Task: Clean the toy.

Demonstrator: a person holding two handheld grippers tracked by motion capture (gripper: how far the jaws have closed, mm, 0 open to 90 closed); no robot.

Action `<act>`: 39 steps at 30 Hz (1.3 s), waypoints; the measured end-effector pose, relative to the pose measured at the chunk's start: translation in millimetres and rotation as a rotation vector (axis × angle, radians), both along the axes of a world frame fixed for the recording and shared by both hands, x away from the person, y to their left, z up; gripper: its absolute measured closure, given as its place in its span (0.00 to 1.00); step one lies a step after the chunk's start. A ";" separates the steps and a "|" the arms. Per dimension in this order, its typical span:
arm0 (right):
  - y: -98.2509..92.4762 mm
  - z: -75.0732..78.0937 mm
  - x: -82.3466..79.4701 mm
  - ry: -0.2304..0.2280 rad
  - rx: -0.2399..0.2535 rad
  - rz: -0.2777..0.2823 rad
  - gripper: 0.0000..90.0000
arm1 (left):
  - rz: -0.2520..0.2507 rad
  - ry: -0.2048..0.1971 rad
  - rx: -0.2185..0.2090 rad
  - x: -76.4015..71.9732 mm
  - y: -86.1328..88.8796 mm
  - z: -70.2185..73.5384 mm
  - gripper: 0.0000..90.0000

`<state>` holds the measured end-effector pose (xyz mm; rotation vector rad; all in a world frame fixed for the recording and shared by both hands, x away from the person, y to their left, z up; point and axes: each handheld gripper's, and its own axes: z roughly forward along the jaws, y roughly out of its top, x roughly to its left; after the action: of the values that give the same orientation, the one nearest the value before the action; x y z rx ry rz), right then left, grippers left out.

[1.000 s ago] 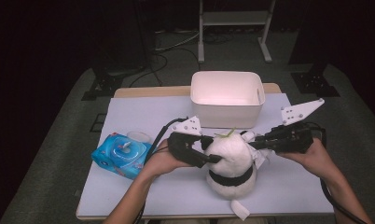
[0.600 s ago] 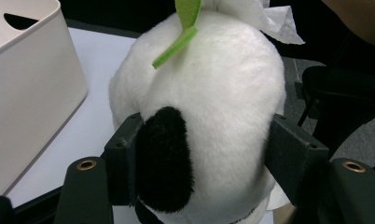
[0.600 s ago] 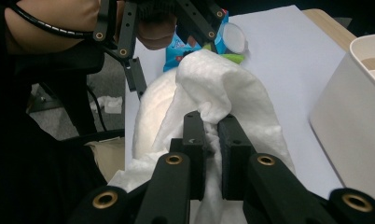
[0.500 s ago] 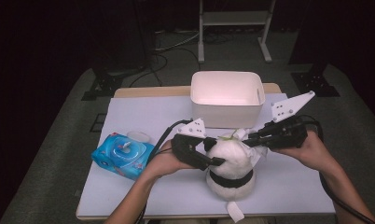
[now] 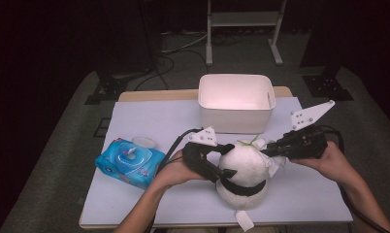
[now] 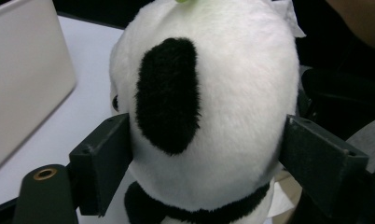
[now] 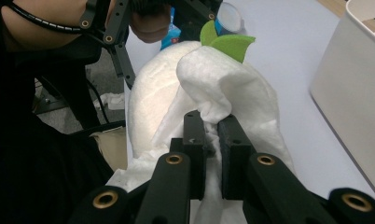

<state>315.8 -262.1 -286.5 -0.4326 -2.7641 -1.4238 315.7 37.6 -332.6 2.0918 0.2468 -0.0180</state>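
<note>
Near the front middle of the counter sat the plush panda (image 5: 243, 174), upright, white with black bands and a small green leaf (image 7: 228, 43) on its crown. I judged the work in hand to be wiping the toy's head with a white wipe (image 7: 225, 95), and I would call it about midway: the wipe was already out and draped over the crown beside the leaf, but it was bunched on one side, so most of the head seemed yet to be gone over.

My right tool (image 7: 211, 128) had its jaws pinched nearly together on a fold of that wipe, pressing it against the top of the head. My left tool (image 6: 209, 154) straddled the head from the other side; its jaws had just been opening, and they stood wide with the head between them, the pads at the fur on both flanks. Whether they gripped or merely rested there I could not tell for certain; it looked like a loosened hold.

To the left lay a blue pack of wipes (image 5: 130, 162), its lid (image 5: 143, 141) flipped open. Behind the panda stood a white bin (image 5: 235, 103), seemingly empty. Pale lilac sheeting covered the counter (image 5: 149, 116), which stood on grey carpet in a dark room, with cables and a metal stand (image 5: 242, 29) beyond.
</note>
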 end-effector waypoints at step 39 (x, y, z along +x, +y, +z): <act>18.4 19.3 -0.4 -0.064 -0.073 0.027 0.91 | -0.004 -0.061 -0.001 -5.5 6.9 16.6 0.42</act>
<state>315.4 -243.7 -267.1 -0.3559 -2.8678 -1.3591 310.2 44.6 -315.9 2.0885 0.2059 0.0432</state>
